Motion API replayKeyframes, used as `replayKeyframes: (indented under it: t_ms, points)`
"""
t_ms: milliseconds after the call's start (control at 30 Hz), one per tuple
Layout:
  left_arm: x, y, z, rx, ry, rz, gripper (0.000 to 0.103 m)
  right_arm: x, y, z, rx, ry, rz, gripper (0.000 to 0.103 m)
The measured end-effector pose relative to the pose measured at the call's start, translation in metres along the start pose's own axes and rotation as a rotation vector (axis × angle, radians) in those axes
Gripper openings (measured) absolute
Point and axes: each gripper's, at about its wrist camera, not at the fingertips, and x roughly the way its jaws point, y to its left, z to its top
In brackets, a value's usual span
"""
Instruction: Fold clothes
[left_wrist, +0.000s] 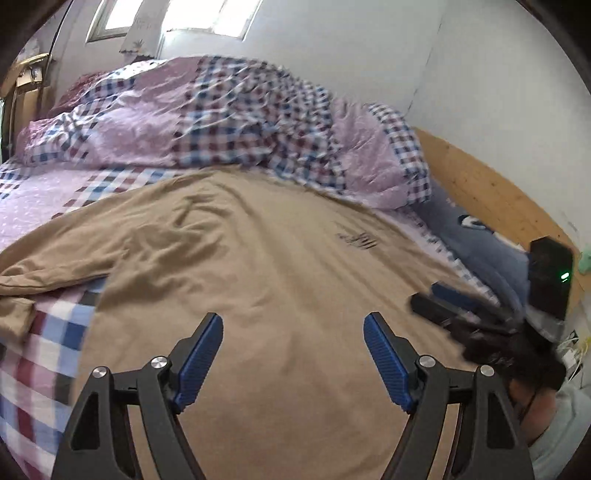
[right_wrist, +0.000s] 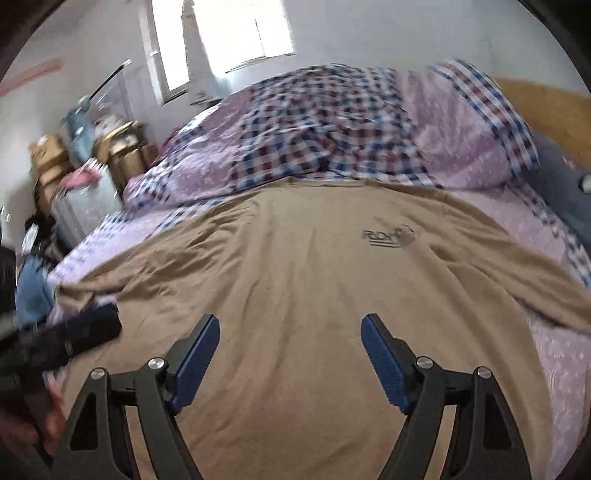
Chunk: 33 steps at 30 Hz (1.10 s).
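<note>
The tan shirt (right_wrist: 295, 277) is soft matt cloth, lightly creased. Behind it the checked quilt (right_wrist: 332, 136) is rumpled cotton-like fabric. The headboard (left_wrist: 491, 192) is pale knotty wood. Gripper pads (left_wrist: 384, 354) are ribbed blue plastic on matt black arms with shiny metal pins.

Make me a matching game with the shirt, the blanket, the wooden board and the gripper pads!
Things:
1. shirt
2. blanket
3. headboard
4. left gripper pads

Descriptions:
A. blue, spread apart
B. tan, lying flat on the bed
C. purple with checks, bunched up behind the shirt
D. light wood, standing against the wall

Pairs: 1-B, 2-C, 3-D, 4-A
</note>
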Motion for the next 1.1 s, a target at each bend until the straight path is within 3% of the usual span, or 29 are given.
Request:
replayKeyframes:
  t_ms: [233,400,500,667,833,967,1100]
  points:
    - [0.035,-0.031,-0.003,0.042,-0.019,-0.034,0.084,-0.014,-0.064,0.012,0.138,-0.037,-0.064,0.082]
    - [0.056,-0.046,-0.006,0.054,0.01,-0.07,0.084,-0.052,-0.138,0.013,0.248,-0.07,-0.209,0.082]
    - [0.061,-0.055,-0.009,0.079,0.019,-0.084,0.084,-0.082,-0.192,0.008,0.327,-0.03,-0.305,0.082]
    - [0.06,-0.064,-0.007,0.09,0.006,-0.097,0.084,-0.134,-0.246,0.002,0.275,-0.026,-0.465,0.082]
    - [0.066,-0.069,-0.003,0.049,0.006,-0.113,0.084,-0.164,-0.286,-0.015,0.135,0.097,-0.681,0.081]
    - [0.067,-0.076,-0.006,0.075,0.005,-0.113,0.084,-0.172,-0.315,-0.027,0.07,0.181,-0.765,0.056]
    - [0.067,-0.077,-0.007,0.084,0.009,-0.11,0.084,-0.169,-0.341,-0.04,0.066,0.274,-0.801,0.053]
